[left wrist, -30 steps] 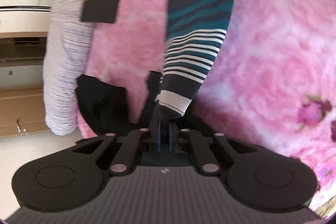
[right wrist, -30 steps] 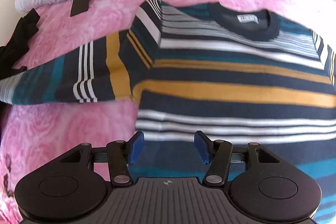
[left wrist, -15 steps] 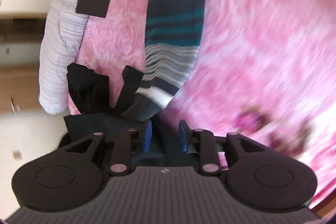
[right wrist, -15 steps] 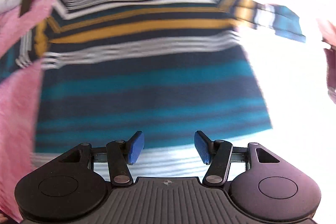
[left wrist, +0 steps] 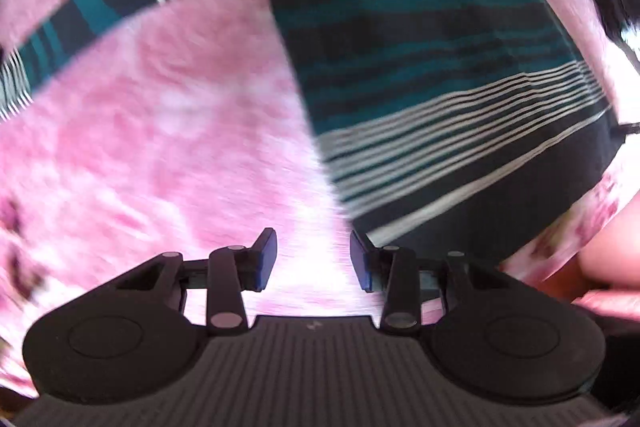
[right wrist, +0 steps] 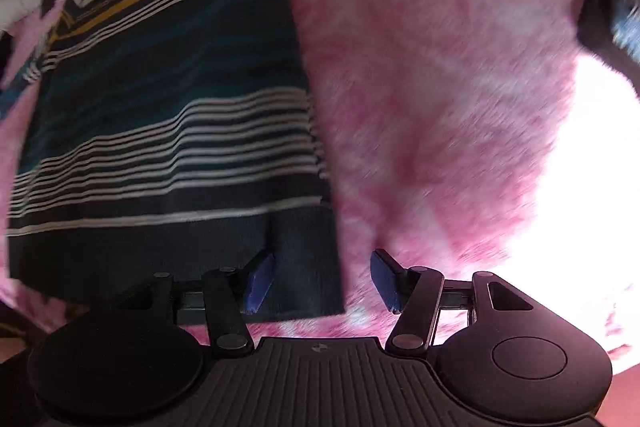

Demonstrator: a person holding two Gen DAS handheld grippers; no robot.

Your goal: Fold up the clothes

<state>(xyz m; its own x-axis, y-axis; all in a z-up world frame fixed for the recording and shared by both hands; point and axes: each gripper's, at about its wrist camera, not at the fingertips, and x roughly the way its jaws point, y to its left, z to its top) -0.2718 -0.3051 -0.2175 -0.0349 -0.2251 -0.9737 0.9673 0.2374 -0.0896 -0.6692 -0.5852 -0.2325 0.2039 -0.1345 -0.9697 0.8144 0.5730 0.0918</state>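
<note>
Just one striped sweater [left wrist: 440, 75], one pink blanket [left wrist: 160, 147].

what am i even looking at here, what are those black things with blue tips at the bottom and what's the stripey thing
Those black things are two hand-held grippers; a person carries one in each hand, and each has a camera looking forward along its two blue-tipped fingers. One picture comes from the left gripper, the other from the right gripper. Both are open and hold nothing. The stripey thing is a sweater in navy, teal, white and mustard, spread flat on a fluffy pink blanket. The left gripper hovers over the blanket beside the sweater's bottom corner; the right one has the opposite bottom corner between its fingers, not yet pinched. Both pictures are motion-blurred.
</note>
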